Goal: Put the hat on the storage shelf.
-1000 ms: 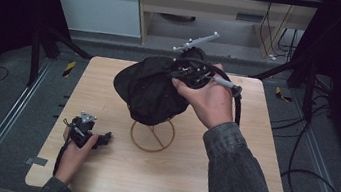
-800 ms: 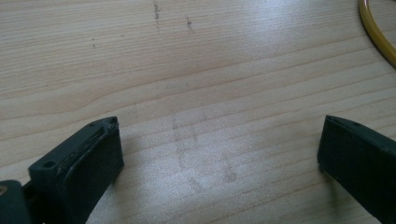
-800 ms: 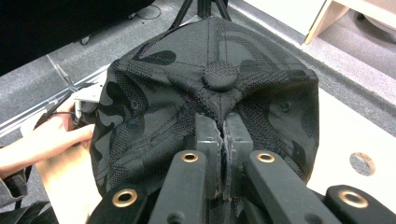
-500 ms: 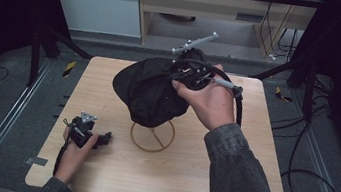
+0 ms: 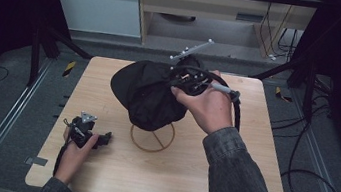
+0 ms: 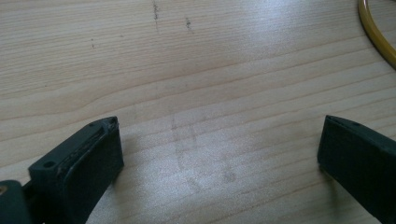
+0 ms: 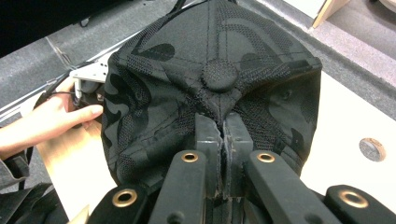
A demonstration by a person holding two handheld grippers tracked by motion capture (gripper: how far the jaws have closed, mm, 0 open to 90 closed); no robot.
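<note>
A black patterned cap (image 5: pixel 146 95) hangs over a wire stand whose yellow ring base (image 5: pixel 152 137) lies mid-table. My right gripper (image 5: pixel 176 83) comes at the cap from the right, and a hand holds it. In the right gripper view its jaws (image 7: pixel 223 122) are pressed together on a fold of the cap (image 7: pixel 219 56) just below the crown button. My left gripper (image 5: pixel 103 138) rests on the table at the front left in a hand. Its jaws (image 6: pixel 219 123) stand wide apart over bare wood, with an arc of the ring base (image 6: pixel 373 28) at the top right.
The wooden table (image 5: pixel 261 154) has rounded corners and a small round hole (image 7: pixel 372 148) in its top. Cables (image 5: pixel 308 181) trail off the right edge onto the grey floor. Metal rails run along both sides, and a cabinet stands beyond the far edge.
The right hand and the cap have sunk slightly over the stand. The left hand and its gripper have stayed put.
</note>
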